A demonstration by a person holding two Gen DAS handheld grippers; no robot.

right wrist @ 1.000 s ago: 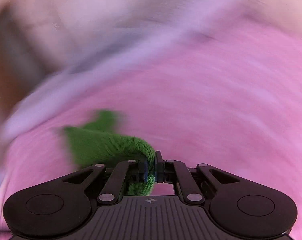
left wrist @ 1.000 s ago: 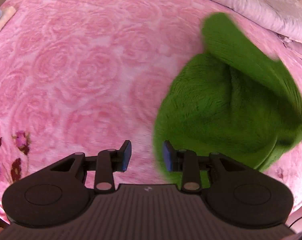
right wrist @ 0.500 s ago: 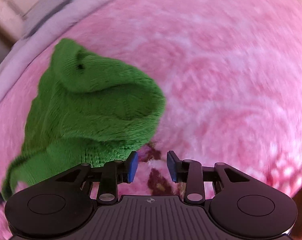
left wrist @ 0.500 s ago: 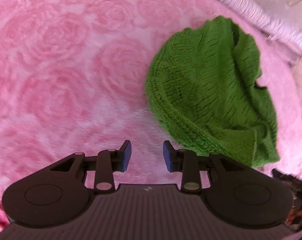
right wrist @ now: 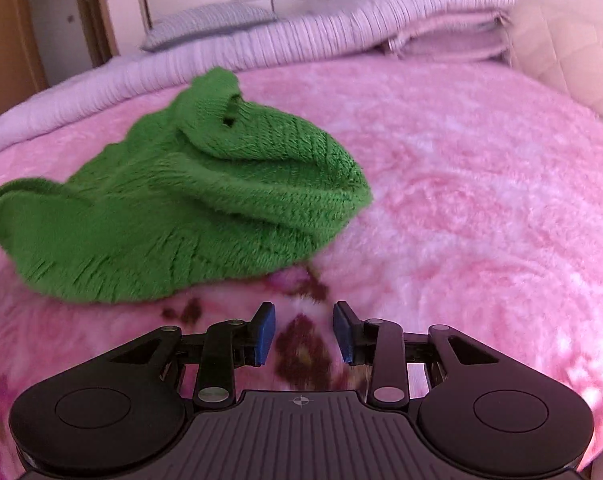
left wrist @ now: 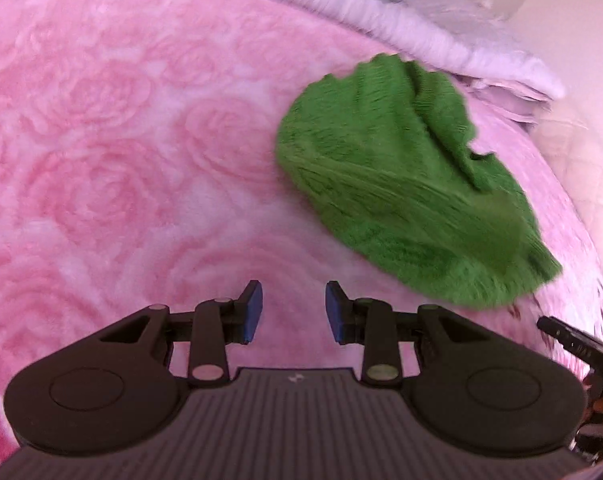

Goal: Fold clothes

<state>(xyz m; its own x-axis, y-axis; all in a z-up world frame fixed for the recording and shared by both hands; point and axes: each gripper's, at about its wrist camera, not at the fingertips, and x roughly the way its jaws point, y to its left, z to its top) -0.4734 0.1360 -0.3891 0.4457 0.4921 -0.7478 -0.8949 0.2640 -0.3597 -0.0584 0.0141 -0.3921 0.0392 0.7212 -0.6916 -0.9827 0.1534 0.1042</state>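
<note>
A green knitted garment [left wrist: 401, 184] lies crumpled in a heap on the pink rose-patterned blanket [left wrist: 121, 152]. In the left wrist view it sits up and to the right of my left gripper [left wrist: 294, 312], which is open with nothing between its blue pads. Seen from the right wrist, the same garment [right wrist: 189, 208] lies up and to the left of my right gripper [right wrist: 304, 332]. That gripper is open too, with only blanket [right wrist: 481, 200] showing between its fingers. Neither gripper touches the garment.
A folded lilac quilt [right wrist: 301, 36] and a striped pillow [right wrist: 209, 20] lie along the far edge of the bed. A padded cream headboard [right wrist: 573, 40] stands at the right. Wooden cupboards [right wrist: 5, 40] stand behind on the left. The other gripper's dark edge [left wrist: 573, 340] shows at the right.
My right gripper, shut on the green garment a second ago, has let it go and drawn back. The garment has dropped onto the blanket. My left gripper has sunk and stayed open.
</note>
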